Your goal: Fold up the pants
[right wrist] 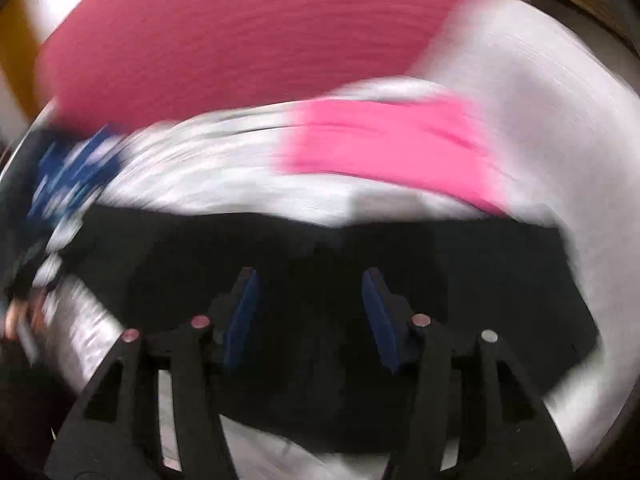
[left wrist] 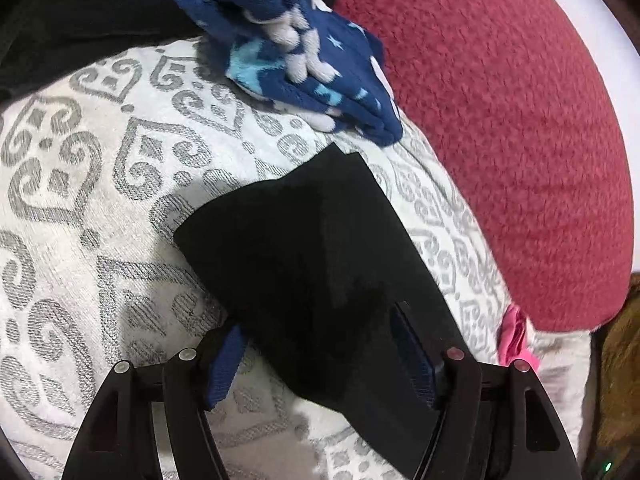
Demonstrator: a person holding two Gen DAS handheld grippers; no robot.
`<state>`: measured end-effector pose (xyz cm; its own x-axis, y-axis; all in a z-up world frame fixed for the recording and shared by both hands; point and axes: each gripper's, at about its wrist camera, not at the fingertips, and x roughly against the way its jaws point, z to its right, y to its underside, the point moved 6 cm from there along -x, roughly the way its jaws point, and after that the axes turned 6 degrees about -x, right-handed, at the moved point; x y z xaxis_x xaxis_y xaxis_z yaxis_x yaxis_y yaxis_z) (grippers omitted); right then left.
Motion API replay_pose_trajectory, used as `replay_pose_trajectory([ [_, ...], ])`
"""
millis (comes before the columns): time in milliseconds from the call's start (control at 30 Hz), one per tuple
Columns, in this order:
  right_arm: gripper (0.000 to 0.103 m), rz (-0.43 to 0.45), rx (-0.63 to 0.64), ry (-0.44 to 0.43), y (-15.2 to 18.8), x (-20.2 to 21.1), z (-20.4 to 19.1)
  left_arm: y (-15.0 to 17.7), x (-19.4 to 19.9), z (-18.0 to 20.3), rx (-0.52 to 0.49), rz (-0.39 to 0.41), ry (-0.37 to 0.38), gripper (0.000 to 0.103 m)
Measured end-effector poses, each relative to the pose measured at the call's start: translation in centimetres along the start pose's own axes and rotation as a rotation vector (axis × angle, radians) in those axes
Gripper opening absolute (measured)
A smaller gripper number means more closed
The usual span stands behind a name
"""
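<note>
Our black soft pants (left wrist: 320,260) lie on the white bed cover with grey curly hearts (left wrist: 100,184), between the spread fingers of our left gripper (left wrist: 320,360). The pads are not pinching. At twelve o'clock sits a blue fleece cloth with stars (left wrist: 296,52); we could drag it along. Our right gripper (right wrist: 310,316) is blurry, fingers apart over the pants, so it might grab crooked.
</note>
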<state>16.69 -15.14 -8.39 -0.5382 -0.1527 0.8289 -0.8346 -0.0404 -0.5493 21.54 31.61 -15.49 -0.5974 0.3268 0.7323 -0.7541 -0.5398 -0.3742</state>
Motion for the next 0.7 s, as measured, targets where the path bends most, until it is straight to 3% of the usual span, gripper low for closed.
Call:
replay_pose_trajectory([
  [167, 0.055, -0.187, 0.446, -0.283, -3.9, -10.3, -18.4, 0.0, 0.6, 0.0, -0.046, 0.035, 0.010, 0.070],
  [233, 0.055, -0.255, 0.602, -0.337, -4.3, -14.1, -24.5, 0.2, 0.6, 0.1, -0.111, 0.037, -0.001, 0.070],
  [400, 0.055, -0.296, 0.808, -0.348, -4.8, -20.7, -31.9, 0.4, 0.7, 0.5, -0.211, 0.065, -0.039, 0.068],
  [633, 0.055, -0.382, 0.837, -0.426, -5.8, -26.4, -36.0, -0.4, 1.1, -1.2, -0.149, 0.089, -0.007, 0.055],
  [700, 0.041, -0.411, 0.821, -0.441, -5.4, -27.0, -36.2, -0.5, 1.2, -1.4, -0.141, 0.088, 0.006, 0.055],
])
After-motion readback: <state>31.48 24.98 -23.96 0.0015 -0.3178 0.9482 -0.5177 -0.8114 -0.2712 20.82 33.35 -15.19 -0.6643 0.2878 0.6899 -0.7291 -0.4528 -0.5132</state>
